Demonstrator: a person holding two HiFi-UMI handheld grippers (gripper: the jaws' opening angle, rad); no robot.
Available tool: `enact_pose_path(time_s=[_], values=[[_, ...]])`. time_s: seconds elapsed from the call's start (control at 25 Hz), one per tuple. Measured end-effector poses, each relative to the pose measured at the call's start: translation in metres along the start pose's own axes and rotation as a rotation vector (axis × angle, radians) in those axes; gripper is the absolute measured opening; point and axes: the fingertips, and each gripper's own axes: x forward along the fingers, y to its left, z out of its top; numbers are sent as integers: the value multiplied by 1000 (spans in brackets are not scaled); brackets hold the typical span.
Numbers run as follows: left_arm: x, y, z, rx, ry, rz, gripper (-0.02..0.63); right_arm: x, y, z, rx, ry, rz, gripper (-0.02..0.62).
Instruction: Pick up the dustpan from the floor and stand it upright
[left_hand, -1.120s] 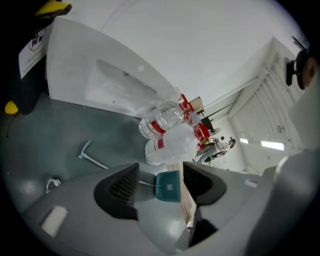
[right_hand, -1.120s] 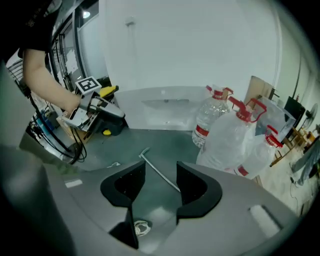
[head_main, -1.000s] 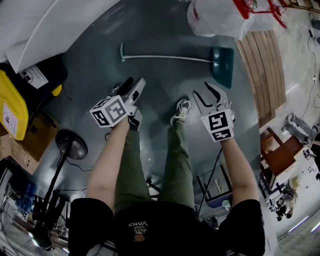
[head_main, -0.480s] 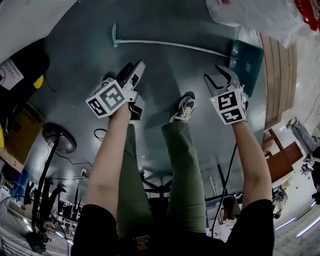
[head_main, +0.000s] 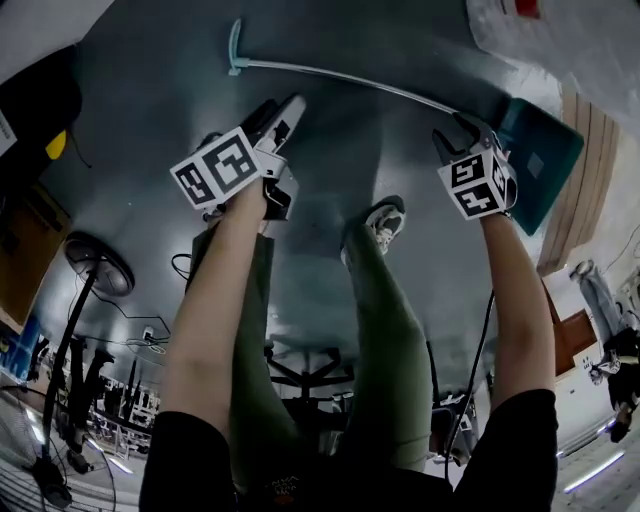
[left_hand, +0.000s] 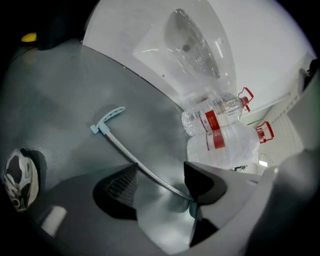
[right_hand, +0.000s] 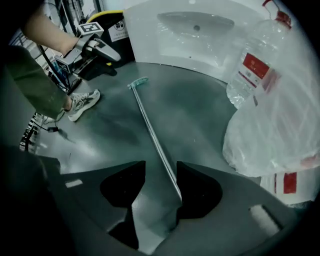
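The only print in sight is on the red labels of the clear plastic water bottles (left_hand: 214, 119) near the far edge of the floor, and it is too small to read. The cube on each gripper carries black-and-white square markers.

The teal plastic dustpan (head_main: 540, 160) lies flat on the dark grey floor (head_main: 330, 170), its pan toward the floor's right edge beside pale wooden planks (head_main: 585, 180). Its long thin metal handle (head_main: 340, 78) runs leftward along the floor and ends in a light-blue plastic hook grip (head_main: 234, 50).

The right hand-held gripper (right_hand: 159, 182) is low over the handle close to the pan. Its jaws are spread, and the handle passes through the gap close against the right-hand jaw, not pinched. The left hand-held gripper (left_hand: 160, 182) is held above the floor on the near side of the handle, jaws also spread with nothing between them; the handle shows on the floor beyond.

A white basin (right_hand: 195, 30) stands past the grip end, and a translucent plastic bag (right_hand: 280, 130) sits by the bottles. The person's grey-white sneaker (head_main: 385, 220) rests on the floor between the two grippers
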Motion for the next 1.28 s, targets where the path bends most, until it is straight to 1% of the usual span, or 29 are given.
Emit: enact_pose_path(time_s=[0.16, 0.36, 0.48, 0.68, 0.72, 0.76, 0.88, 1.0, 1.16, 1.28], values=[[15, 22, -7, -44, -2, 1, 311, 45, -3, -14, -86, 74, 7, 170], [22, 36, -23, -51, 21, -6, 311, 84, -3, -27, -250, 175, 32, 169], [26, 41, -30, -66, 24, -15, 311, 96, -10, -30, -302, 203, 40, 169], [32, 49, -28, -95, 8, -30, 311, 109, -14, -27, -330, 226, 78, 158], [33, 50, -28, -104, 4, -33, 311, 110, -13, -28, -338, 229, 86, 107], [35, 50, -28, -111, 1, -35, 311, 111, -13, -29, -347, 230, 91, 86], [39, 48, -25, -117, -2, -39, 311, 111, -12, -33, -369, 221, 88, 81], [42, 43, -16, -115, 0, -44, 311, 104, -13, -28, -392, 206, 71, 74], [35, 33, -2, -123, -8, -58, 311, 89, 0, -11, -367, 158, 68, 72], [23, 22, 18, -112, -53, -68, 311, 77, 10, 3, -338, 113, 64, 71]])
